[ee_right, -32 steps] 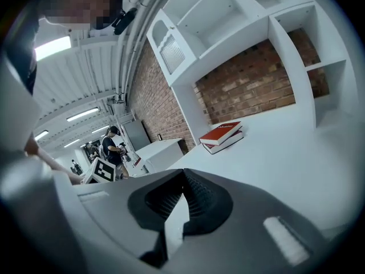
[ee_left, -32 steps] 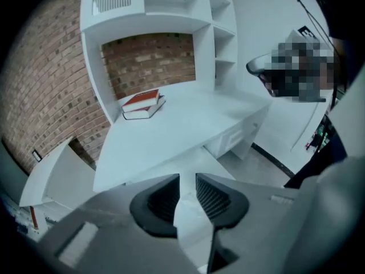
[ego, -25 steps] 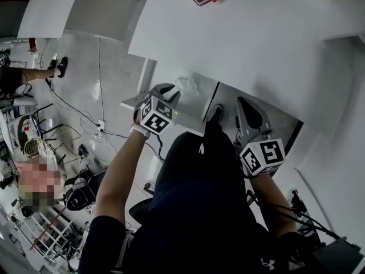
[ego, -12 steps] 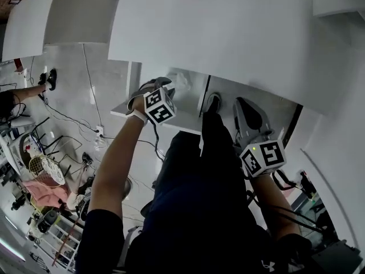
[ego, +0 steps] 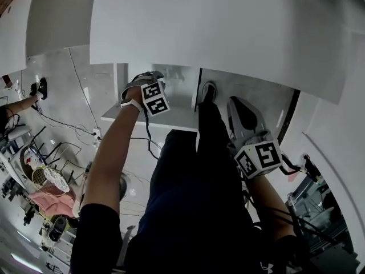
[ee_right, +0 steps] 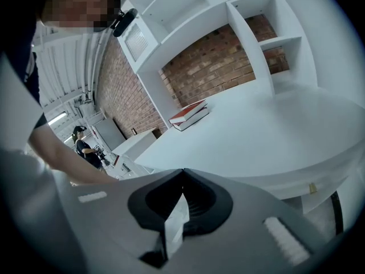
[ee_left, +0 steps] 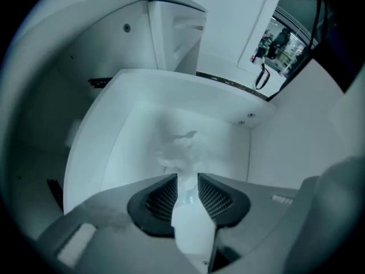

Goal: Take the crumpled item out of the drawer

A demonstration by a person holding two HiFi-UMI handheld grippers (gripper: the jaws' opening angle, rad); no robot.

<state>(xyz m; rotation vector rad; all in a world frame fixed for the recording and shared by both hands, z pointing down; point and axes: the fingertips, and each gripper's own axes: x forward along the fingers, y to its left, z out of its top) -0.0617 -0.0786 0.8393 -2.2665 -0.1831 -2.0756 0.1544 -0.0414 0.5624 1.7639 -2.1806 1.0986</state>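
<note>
Head view: left gripper (ego: pixel 149 80) is pointing down into open drawer (ego: pixel 149 117) under counter (ego: pixel 217 33). Left gripper view: jaws, just been opening, are standing apart, crumpled white item (ee_left: pixel 181 150) lying on drawer floor betw. tips. Right gripper view: right gripper (ee_right: pixel 182 173) jaws are sitting together.

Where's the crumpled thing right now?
The crumpled item lies inside the open drawer, mid-frame in the left gripper view, under the desk, left of the person's legs.
</note>
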